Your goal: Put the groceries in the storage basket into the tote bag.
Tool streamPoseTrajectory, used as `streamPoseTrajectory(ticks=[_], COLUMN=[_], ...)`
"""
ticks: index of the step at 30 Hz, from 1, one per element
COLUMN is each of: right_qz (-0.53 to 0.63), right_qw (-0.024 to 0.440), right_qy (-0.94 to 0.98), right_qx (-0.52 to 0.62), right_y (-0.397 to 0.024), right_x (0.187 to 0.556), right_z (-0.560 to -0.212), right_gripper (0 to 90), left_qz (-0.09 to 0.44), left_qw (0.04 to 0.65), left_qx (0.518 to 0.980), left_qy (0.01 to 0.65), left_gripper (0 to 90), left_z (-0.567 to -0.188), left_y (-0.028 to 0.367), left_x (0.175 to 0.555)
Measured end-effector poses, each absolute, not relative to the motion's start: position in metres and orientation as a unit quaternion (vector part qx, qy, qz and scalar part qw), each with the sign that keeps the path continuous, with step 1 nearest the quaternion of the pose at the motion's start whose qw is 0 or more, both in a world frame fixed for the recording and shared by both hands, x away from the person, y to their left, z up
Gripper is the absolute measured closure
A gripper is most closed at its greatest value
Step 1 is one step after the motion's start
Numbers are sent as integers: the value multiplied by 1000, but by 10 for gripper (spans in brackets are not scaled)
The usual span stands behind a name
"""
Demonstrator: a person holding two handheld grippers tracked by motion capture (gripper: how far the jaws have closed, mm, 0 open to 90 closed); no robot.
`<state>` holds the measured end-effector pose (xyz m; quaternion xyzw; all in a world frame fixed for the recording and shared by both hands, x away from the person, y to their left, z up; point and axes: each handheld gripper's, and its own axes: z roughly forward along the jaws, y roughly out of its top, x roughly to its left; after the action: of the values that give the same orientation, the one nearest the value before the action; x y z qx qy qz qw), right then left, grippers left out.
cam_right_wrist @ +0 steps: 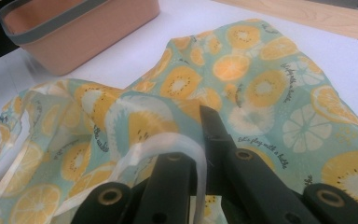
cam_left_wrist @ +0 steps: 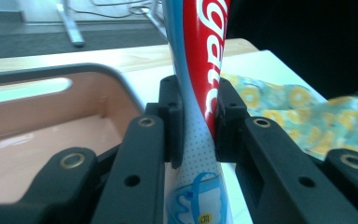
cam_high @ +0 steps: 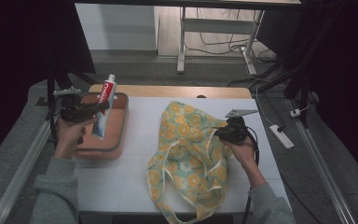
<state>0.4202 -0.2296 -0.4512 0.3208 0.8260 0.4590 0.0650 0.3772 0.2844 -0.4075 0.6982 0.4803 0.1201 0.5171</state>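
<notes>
The fingers (cam_left_wrist: pixel 175 116) squeeze the toothpaste tube (cam_high: pixel 103 108) above the pink bin (cam_high: pixel 121 122); other gripper (cam_high: pixel 224 132) pinches the fruit bag (cam_high: pixel 186 154). Packing isn't done.

A lab-like recording room: dark curtains (cam_high: pixel 23 56), loose floor cables (cam_high: pixel 223 46) and a power strip (cam_high: pixel 281 136).

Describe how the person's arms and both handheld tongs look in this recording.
Both forearms wear grey-green long sleeves with ribbed cuffs. The left tongs and right tongs are matte black, with flat linked jaws showing brass-ringed pivot holes in the gripper views. Each carries a grey three-cornered plate on top; a black cable trails from the right one.
</notes>
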Motion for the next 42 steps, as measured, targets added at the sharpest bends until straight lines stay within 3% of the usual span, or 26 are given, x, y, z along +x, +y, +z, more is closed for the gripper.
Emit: streamPoseTrajectory(ticks=[20,42], right_qz=[452,457], right_qw=[64,62], right_qy=[830,826], right_qx=[320,323], right_y=[-226,-229], right_x=[421,422], right_z=[-454,-454], right_gripper=[893,894], left_qz=[82,50], left_qw=[534,499], left_qx=[759,825], left_qy=[364,262], left_gripper=[765,765], left_z=[-395,-405], left_y=[203,127], left_x=[358,336])
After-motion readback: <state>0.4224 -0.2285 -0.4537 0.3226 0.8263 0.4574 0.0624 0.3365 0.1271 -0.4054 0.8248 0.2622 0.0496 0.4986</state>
